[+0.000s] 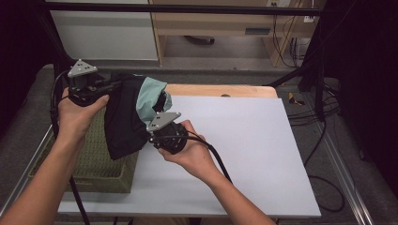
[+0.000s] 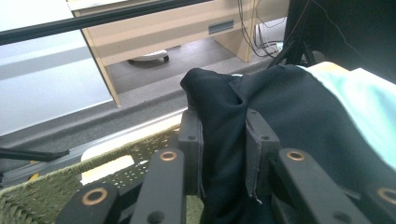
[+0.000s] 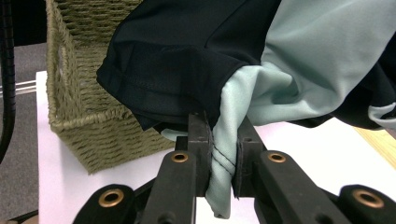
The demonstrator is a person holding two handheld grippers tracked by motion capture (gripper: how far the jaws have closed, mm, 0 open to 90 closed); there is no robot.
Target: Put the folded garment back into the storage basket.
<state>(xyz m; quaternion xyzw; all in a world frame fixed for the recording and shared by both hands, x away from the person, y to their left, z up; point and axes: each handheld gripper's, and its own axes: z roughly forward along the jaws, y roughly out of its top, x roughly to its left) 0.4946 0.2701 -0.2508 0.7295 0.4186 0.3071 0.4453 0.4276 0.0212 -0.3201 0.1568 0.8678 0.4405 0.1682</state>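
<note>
A black and mint-green garment [image 1: 129, 115] hangs in the air between both grippers, above the left side of the table. My left gripper [image 1: 96, 84] is shut on a black fold of the garment [image 2: 223, 140], its jaws pinching the cloth from both sides. My right gripper [image 1: 159, 127] is shut on a mint-green edge of the garment [image 3: 224, 154], with stitched hem showing between the jaws. The garment's lower part droops over the woven olive basket [image 1: 101, 161], which stands at the table's left front.
The basket [image 3: 88, 126] sits on a white board [image 1: 244, 150] that covers most of the table; a wooden strip [image 1: 220, 90] shows at its far edge. Black cables [image 1: 324, 108] hang at the right. A wooden cabinet [image 2: 177, 32] stands beyond the table.
</note>
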